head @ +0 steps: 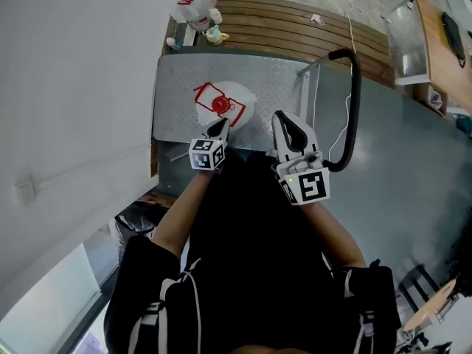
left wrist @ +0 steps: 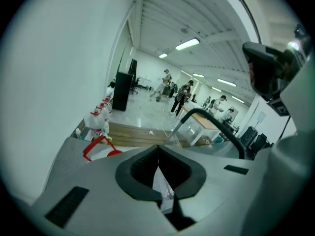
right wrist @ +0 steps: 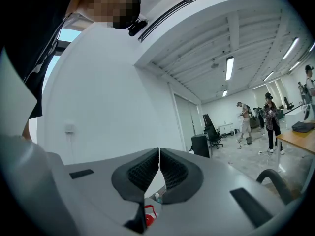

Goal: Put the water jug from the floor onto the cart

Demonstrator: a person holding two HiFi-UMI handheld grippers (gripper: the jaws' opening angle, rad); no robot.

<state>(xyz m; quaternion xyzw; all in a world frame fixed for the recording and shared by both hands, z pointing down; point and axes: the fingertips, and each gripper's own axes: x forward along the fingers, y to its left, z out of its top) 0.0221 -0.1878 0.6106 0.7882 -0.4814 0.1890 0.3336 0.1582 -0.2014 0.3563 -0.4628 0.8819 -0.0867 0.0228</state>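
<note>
The water jug (head: 237,96), pale with a red cap and red carry handle, stands on the cart's metal deck (head: 184,80), near its front edge. My left gripper (head: 219,129) hovers just in front of the jug with its jaws shut and nothing between them. In the left gripper view the jug's red handle (left wrist: 98,144) shows left of the closed left gripper (left wrist: 157,149). My right gripper (head: 282,118) is held right of the jug, also shut and empty. Below the closed right gripper (right wrist: 159,150), the red cap (right wrist: 149,214) peeks through the gap.
The cart's black push handle (head: 355,87) arches up on the right. Behind the cart lie wooden slats (head: 295,24) with several more jugs (head: 198,2) at their left end. A white wall (head: 74,87) runs along the left. People stand far off in the hall (left wrist: 179,100).
</note>
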